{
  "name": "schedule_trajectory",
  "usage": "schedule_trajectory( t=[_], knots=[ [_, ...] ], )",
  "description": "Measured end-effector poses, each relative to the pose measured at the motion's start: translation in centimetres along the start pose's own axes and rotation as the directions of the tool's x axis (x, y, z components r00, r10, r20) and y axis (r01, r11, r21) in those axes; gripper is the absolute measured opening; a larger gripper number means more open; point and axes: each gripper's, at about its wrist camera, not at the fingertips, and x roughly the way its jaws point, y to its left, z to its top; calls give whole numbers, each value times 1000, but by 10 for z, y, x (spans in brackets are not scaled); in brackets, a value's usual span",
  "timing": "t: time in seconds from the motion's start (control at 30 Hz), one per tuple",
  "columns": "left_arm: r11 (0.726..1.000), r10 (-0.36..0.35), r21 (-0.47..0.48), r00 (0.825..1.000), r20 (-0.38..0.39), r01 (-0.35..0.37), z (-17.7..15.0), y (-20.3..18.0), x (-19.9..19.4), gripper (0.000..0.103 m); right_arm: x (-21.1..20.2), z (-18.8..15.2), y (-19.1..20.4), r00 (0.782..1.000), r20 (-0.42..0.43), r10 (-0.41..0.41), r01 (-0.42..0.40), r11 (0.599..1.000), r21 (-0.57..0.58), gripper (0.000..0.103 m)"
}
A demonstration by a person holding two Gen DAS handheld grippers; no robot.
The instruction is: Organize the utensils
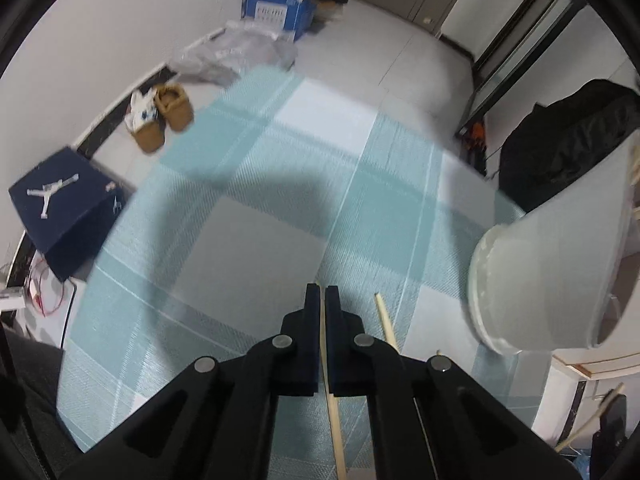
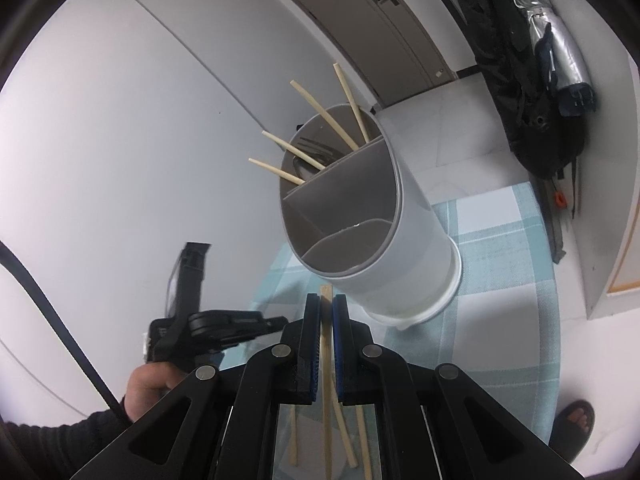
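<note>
In the left wrist view my left gripper (image 1: 322, 294) is shut on a wooden chopstick (image 1: 333, 420) that runs down between its fingers. A second chopstick (image 1: 386, 326) lies on the cloth just to its right. The white utensil holder (image 1: 552, 276) stands at the right edge. In the right wrist view my right gripper (image 2: 326, 300) is shut on a chopstick (image 2: 326, 384), its tip just below the holder (image 2: 400, 248). The holder's back compartment has several chopsticks (image 2: 320, 112) and a fork (image 2: 316, 148). Loose chopsticks (image 2: 348, 440) lie on the table below.
The table has a teal plaid cloth (image 1: 248, 216). The left gripper and hand (image 2: 208, 332) show at the left in the right wrist view. On the floor are a dark shoe box (image 1: 64, 208), slippers (image 1: 160, 116) and a blue box (image 1: 276, 4). A black bag (image 1: 568, 136) sits behind the holder.
</note>
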Motion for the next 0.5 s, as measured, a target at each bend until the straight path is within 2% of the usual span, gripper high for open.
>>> schedule_trajectory(
  t=[0.17,0.2,0.3,0.33,0.4,0.47,0.5],
  knots=[
    [999,-39,37,996,75,37,0,3,-24,0,0,-1,1,1000,13,-24,24,1000,-12,5],
    [998,-51,34,996,71,48,0,4,-23,0,0,-2,1,1000,14,-28,28,1000,-8,5],
    [997,-58,44,998,-10,58,-1,5,-10,2,2,-5,0,999,10,-41,41,999,6,5],
    [997,-39,62,998,-43,41,-3,2,-3,5,2,-6,0,999,7,-44,43,999,9,5],
    [995,-25,94,997,-78,32,-8,-5,5,25,2,-8,2,999,9,-47,47,999,5,5],
    [992,-5,122,997,-73,14,-11,-9,10,39,1,-8,5,999,13,-50,50,999,-10,5],
    [991,13,133,998,-67,-4,-11,-10,12,42,0,-9,6,999,15,-52,52,999,-15,5]
  ],
)
